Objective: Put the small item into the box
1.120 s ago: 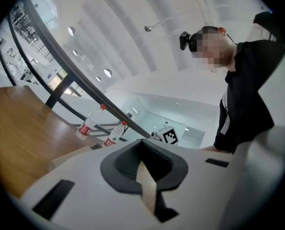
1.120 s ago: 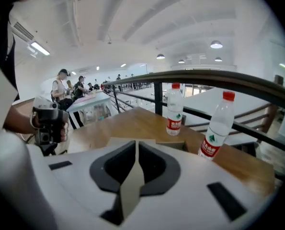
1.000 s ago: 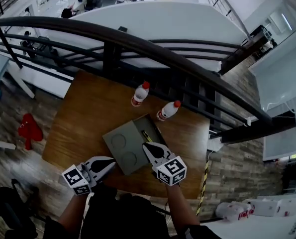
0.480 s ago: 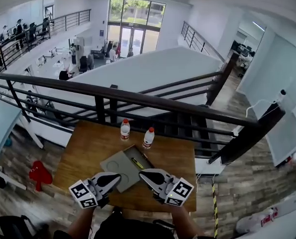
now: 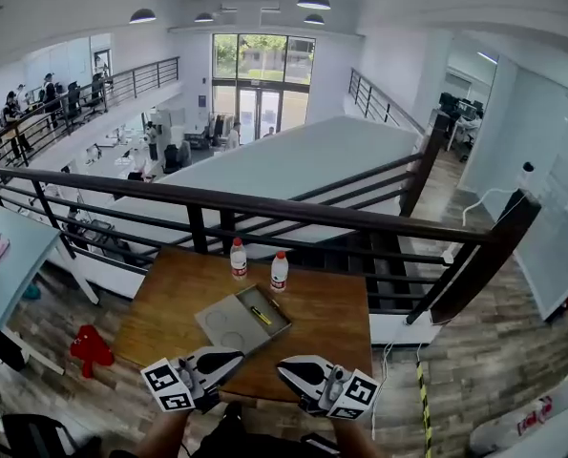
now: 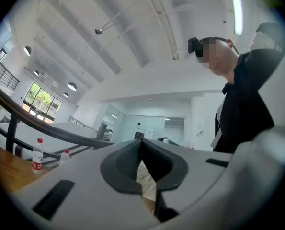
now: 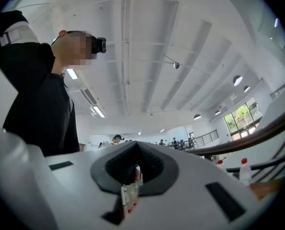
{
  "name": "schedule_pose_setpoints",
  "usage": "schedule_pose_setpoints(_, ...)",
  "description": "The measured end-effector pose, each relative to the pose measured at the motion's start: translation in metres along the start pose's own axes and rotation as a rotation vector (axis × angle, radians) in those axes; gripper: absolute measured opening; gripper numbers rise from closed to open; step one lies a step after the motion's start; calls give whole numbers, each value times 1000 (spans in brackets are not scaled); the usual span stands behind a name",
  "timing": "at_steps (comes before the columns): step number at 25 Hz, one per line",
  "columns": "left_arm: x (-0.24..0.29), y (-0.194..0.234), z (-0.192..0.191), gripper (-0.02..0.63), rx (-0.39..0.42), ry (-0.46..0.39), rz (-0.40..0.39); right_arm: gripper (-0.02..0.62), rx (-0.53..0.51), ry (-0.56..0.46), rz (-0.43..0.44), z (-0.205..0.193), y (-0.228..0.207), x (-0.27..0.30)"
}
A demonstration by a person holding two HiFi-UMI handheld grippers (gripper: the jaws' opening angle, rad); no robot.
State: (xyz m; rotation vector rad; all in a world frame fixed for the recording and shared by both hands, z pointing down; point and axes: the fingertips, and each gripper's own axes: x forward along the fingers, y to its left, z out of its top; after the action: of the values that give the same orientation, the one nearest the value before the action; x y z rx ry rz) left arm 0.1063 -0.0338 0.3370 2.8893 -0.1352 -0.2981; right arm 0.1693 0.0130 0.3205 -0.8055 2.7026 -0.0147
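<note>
A grey box (image 5: 222, 323) lay open on the wooden table (image 5: 333, 315). Its right-hand part held the small yellow item (image 5: 262, 315), lying slantwise inside. The left-hand part of the box showed two round hollows with nothing in them.

Just beyond the box, on the side toward the dark railing (image 5: 264, 208), stood two upright clear bottles with red caps. One bottle (image 5: 238, 256) was off the box's far left corner. The other bottle (image 5: 279, 271) was off its far right corner, and the two stood close together but apart.

The left gripper (image 5: 236, 357) hovered on the person's side of the box, off its near left corner and clear of it. In the left gripper view its jaws met at the tips with nothing between them (image 6: 142, 141).

The right gripper (image 5: 284, 366) hovered off the box's near right corner, also clear of it. Its jaws were likewise pressed together and empty in the right gripper view (image 7: 135, 145). Both gripper views tilted upward, showing the ceiling and the person in dark clothing (image 7: 37, 99).
</note>
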Motion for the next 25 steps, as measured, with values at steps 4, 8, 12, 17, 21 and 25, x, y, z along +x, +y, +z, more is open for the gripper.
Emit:
schedule_pose_setpoints(4, -5, -32, -2, 15, 15, 16, -4, 11, 18, -33, -8, 0, 20, -21)
schedule_pose_setpoints(8, -7, -57, -5, 15, 11, 26, -27, 11, 51, -72, -30, -1, 35, -40)
schedule_pose_setpoints(12, -7, -72, -12, 15, 11, 62, -39, 12, 12, -62, -140, -2, 36, -47)
schedule_pose_setpoints(17, -12, -82, -16, 15, -15, 63, -81, 11, -22, -25, -158, 4, 63, -42)
schedule_pose_setpoints(21, -21, -94, -19, 15, -38, 90, -148, 11, -49, -4, -174, 3, 92, -31)
schedule_pose_setpoints(25, -43, -117, -17, 15, -47, 85, -230, 11, -77, 27, -224, -4, 119, -23)
